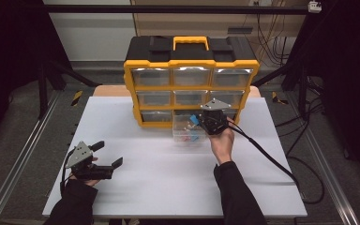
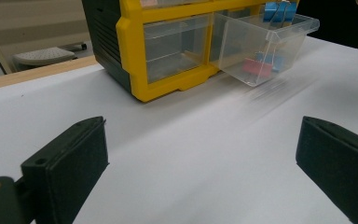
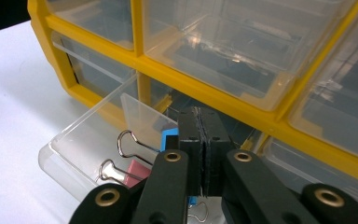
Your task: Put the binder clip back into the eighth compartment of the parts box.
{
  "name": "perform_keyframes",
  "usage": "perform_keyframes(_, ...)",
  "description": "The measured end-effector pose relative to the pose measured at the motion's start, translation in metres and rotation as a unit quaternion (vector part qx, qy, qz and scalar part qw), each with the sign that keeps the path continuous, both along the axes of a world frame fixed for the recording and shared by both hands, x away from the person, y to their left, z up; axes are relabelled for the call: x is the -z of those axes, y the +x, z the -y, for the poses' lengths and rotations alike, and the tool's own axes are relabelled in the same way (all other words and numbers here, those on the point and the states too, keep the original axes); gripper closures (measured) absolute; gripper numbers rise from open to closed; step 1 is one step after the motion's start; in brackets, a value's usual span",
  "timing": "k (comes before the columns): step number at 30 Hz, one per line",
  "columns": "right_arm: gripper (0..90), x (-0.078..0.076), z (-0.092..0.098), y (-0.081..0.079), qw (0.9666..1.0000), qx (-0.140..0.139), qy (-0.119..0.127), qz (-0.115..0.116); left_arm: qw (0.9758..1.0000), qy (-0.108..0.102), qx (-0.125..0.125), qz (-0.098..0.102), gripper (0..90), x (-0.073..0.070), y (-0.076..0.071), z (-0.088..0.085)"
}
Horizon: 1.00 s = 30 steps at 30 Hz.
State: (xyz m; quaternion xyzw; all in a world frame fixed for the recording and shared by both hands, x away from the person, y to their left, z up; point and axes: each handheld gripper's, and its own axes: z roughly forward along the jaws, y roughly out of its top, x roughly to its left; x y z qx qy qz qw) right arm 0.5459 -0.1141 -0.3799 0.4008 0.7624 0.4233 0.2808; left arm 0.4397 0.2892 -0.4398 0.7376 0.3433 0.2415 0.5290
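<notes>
**Right gripper holds a blue binder clip over the pulled-out drawer**

A yellow and black drawer cabinet stands at the far middle of the white table. Its bottom middle drawer, of clear plastic, is pulled out toward the near side and rests on the table top. Inside it lie several binder clips: a red one and blue ones on the drawer floor in the left gripper view, and a pink one with its wire handles up in the right gripper view.

The right gripper hovers at the right edge of the open drawer, just in front of the cabinet, with the person's right hand behind it. Its jaws are pressed nearly together, and a blue binder clip sits pinched at their tips, above the drawer's inside. In the left gripper view this blue clip shows at the drawer's top rim.

The left gripper rests low at the near left of the table, well apart from the cabinet and drawer. Its jaws stand wide, with only bare table between them, and it points toward the cabinet.
</notes>
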Motion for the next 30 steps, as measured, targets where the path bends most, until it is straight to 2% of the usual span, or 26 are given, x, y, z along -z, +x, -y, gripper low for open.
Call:
perform_keyframes(4, 89.3, 0.003, -0.002, 0.001, 1.0, 0.001, 0.0, -0.006, 1.0, 0.0, 0.0, 0.0, 1.3, 0.0, 0.0, 0.0)
perform_keyframes(7, 89.3, 0.007, -0.002, 0.003, 0.9999, -0.007, -0.011, 0.002, 1.0, 0.0, 0.0, 0.001, 1.3, 0.0, 0.0, 0.0)
perform_keyframes(13, 89.2, 0.012, -0.006, 0.003, 0.9999, -0.002, -0.008, -0.01, 1.0, 0.0, 0.0, 0.001, 1.3, 0.0, 0.0, 0.0)
perform_keyframes(15, 89.2, 0.014, -0.006, 0.004, 0.9999, -0.007, -0.014, -0.005, 1.0, 0.0, 0.0, 0.001, 1.3, 0.0, 0.0, 0.0)
perform_keyframes(16, 89.2, 0.015, -0.007, 0.003, 0.9999, -0.002, -0.009, -0.013, 1.0, 0.0, 0.0, 0.001, 1.3, 0.0, 0.0, 0.0)
perform_keyframes(20, 89.1, 0.021, -0.005, 0.004, 0.9997, -0.006, -0.019, -0.014, 1.0, 0.0, 0.0, 0.0, 1.3, 0.0, 0.0, 0.0)
perform_keyframes(21, 89.1, 0.022, -0.006, 0.003, 0.9997, -0.001, -0.014, -0.022, 1.0, 0.0, 0.0, 0.0, 1.3, 0.0, 0.0, 0.0)
perform_keyframes(25, 89.1, 0.026, -0.005, 0.004, 0.9995, 0.0, -0.018, -0.025, 1.0, 0.0, 0.0, 0.0, 1.3, 0.0, 0.0, 0.0)
perform_keyframes(30, 88.8, 0.028, -0.005, 0.004, 0.9992, -0.01, -0.029, -0.024, 1.0, 0.0, 0.0, 0.001, 1.3, 0.0, 0.0, 0.0)
